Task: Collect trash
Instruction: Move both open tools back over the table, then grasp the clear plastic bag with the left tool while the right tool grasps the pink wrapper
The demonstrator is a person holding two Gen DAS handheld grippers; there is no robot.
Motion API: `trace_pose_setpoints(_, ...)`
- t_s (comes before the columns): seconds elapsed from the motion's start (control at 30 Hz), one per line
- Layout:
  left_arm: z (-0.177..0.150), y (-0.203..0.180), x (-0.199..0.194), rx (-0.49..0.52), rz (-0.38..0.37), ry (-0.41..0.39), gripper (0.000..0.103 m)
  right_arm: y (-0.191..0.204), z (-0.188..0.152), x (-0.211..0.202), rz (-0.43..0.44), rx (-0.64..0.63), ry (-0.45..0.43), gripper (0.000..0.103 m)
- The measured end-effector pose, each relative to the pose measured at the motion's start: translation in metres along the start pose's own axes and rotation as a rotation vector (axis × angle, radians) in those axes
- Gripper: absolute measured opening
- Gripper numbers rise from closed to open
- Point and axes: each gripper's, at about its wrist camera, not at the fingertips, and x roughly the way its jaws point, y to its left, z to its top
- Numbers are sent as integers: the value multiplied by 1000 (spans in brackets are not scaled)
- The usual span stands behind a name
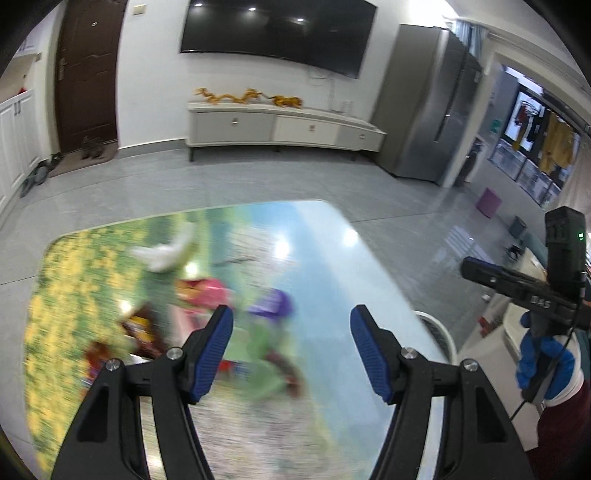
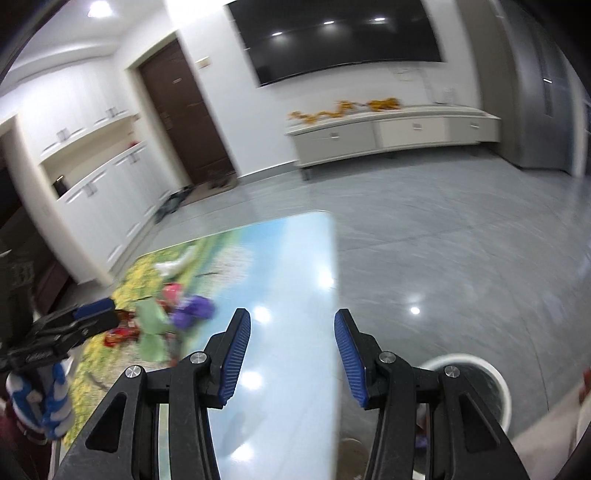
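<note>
**Two open grippers above a litter of wrappers**

Both claws are released and empty: the left gripper [image 1: 291, 350] hangs over the table with the scenic printed top [image 1: 332, 236], the right gripper [image 2: 291, 354] over that table's near right edge. The trash lies on the table's left half: a crumpled white tissue [image 1: 164, 253], a pink wrapper [image 1: 207, 291], a purple wrapper [image 1: 271, 302], a green wrapper [image 1: 267, 354] and brown-red packets [image 1: 142, 328], all blurred. I judge the left should descend squarely over one piece and pinch low. A white round bin [image 2: 480, 391] stands on the grey tiled floor [image 2: 443, 240] right of the table; a wall television [image 1: 277, 33] and a pale low cabinet [image 1: 277, 127] lie beyond it.
</note>
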Motion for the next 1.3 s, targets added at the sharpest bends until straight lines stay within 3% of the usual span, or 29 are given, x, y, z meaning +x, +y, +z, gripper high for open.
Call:
trace_pose_setpoints(0.13, 18, 43, 7, -4, 44, 36, 64, 30, 29, 36, 100, -73, 64, 45)
trace_pose_setpoints(0.33, 45, 87, 34, 71, 100, 114, 64, 75, 61, 103, 205, -188, 177, 46)
trace_pose_setpoints(0.63, 66, 117, 87, 167, 68, 220, 64, 118, 66, 183, 321, -312, 331, 45)
trace_pose_setpoints(0.97, 74, 127, 133, 207, 5, 297, 64, 135, 54, 234, 362, -396, 444, 45)
trace_pose_setpoints(1.3, 68, 121, 165, 253, 3, 353, 64, 137, 41, 258, 377, -419, 500, 45)
